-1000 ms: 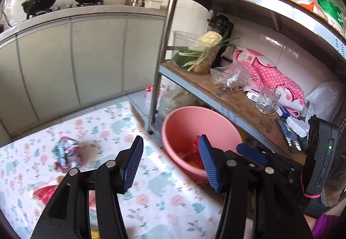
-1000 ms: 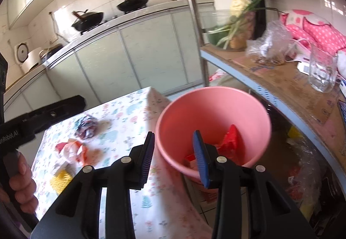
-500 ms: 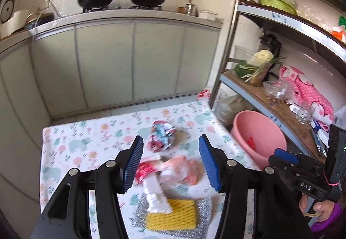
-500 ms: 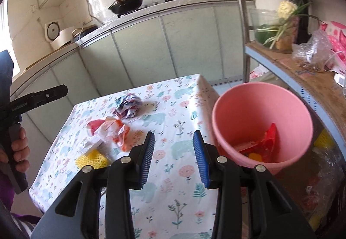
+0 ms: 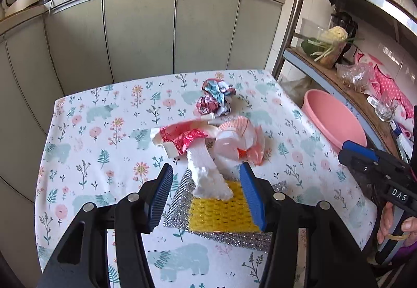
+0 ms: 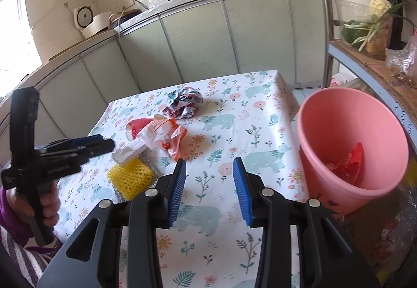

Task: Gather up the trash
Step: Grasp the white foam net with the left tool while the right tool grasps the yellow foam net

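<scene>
On the floral tablecloth lies a heap of trash: a crumpled colourful wrapper, a red wrapper, a pink-white plastic bag, a white foam piece and a yellow foam net on a silver sheet. My left gripper hangs open just above the near end of the foam piece, gripping nothing. My right gripper is open and empty over the cloth, left of the pink bucket, which has red trash inside. The same heap, with the plastic bag, lies ahead and to its left.
A metal shelf rack stands right of the table, with vegetables, a glass and bags on it. Grey kitchen cabinets with woks on top run behind. The bucket sits off the table's right edge.
Both views swung left from the bucket to the table. My left gripper came down over the trash heap. My right gripper pulled away from the bucket; both jaws kept their width.
</scene>
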`<state>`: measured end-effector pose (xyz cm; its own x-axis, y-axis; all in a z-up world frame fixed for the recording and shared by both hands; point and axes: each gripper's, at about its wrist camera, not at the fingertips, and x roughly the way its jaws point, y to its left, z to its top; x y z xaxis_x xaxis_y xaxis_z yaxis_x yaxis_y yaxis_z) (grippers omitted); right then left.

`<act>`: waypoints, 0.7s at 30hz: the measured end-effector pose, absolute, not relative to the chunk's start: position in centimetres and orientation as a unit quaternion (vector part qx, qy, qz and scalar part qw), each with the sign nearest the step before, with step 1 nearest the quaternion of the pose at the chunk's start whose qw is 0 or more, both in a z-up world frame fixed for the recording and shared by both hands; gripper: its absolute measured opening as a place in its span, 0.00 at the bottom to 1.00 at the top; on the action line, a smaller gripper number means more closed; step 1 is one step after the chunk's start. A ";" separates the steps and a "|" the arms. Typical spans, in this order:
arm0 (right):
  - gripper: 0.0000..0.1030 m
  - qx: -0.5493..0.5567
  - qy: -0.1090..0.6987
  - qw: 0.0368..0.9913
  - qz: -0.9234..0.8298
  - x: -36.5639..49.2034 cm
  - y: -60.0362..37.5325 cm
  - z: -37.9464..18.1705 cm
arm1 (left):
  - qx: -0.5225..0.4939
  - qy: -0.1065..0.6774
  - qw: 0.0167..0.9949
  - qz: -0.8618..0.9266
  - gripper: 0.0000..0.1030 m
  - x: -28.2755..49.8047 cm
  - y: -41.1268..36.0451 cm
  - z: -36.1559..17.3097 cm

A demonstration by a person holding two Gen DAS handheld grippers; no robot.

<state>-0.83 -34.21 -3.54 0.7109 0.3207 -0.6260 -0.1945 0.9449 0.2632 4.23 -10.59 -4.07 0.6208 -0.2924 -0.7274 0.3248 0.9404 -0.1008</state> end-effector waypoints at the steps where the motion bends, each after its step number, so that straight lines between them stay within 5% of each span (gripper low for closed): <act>1: 0.37 0.088 0.355 0.919 0.148 -0.8 -33.9 -3.6 | 0.023 0.403 0.899 -0.172 0.51 4.2 -10.8 -4.4; 10: 0.37 0.092 0.375 0.894 0.228 -0.9 -31.4 -4.1 | 0.045 0.405 0.898 -0.165 0.51 4.4 -11.8 -6.7; 16: 0.37 0.083 0.386 0.880 0.264 -1.0 -29.6 -4.2 | 0.032 0.401 0.898 -0.178 0.36 4.4 -11.4 -6.4; 21: 0.37 0.069 0.399 0.869 0.286 -1.0 -28.1 -4.4 | 0.036 0.386 0.903 -0.182 0.33 3.9 -11.0 -5.9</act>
<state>-1.00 -28.10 -4.36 0.5181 0.5514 -0.6538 -0.4416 0.8271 0.3476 3.91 -11.01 -5.90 0.6350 -0.3012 -0.7114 0.3573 0.9309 -0.0752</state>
